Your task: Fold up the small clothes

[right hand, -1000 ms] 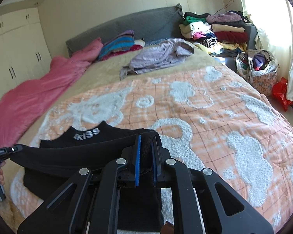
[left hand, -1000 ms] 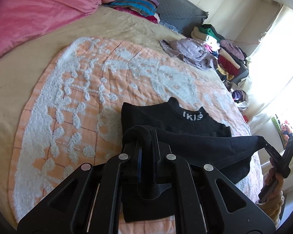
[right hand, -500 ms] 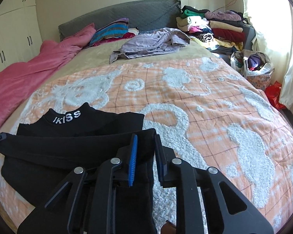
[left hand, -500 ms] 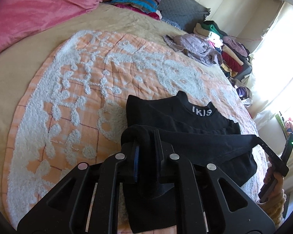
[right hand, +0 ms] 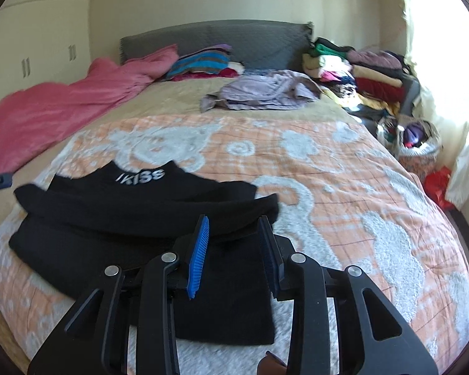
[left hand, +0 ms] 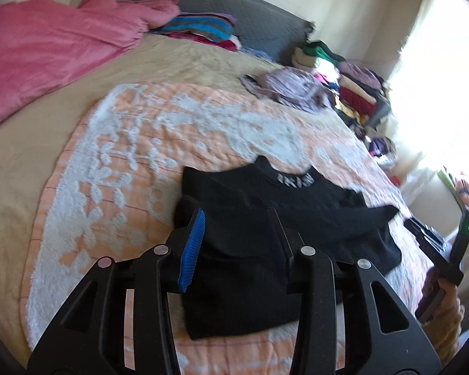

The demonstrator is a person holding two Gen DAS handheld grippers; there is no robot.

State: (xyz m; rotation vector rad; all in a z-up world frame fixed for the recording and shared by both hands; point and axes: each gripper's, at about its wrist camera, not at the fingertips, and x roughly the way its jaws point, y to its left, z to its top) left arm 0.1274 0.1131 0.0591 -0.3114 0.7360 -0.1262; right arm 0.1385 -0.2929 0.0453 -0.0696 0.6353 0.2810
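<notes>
Both grippers are spread wide with nothing in them, the left gripper (left hand: 236, 218) and right gripper (right hand: 234, 226) each hanging over the black top (right hand: 147, 215), which lies flat on the peach blanket (right hand: 328, 168) toward 9 o'clock in the right view, its upper part doubled over.

Open orange-and-white blanket (right hand: 344, 187) lay beyond the black garment (right hand: 147, 218); a lavender heap (right hand: 265, 92) and, seemingly, stacked clothes (right hand: 359, 68) blocked the far right side.
</notes>
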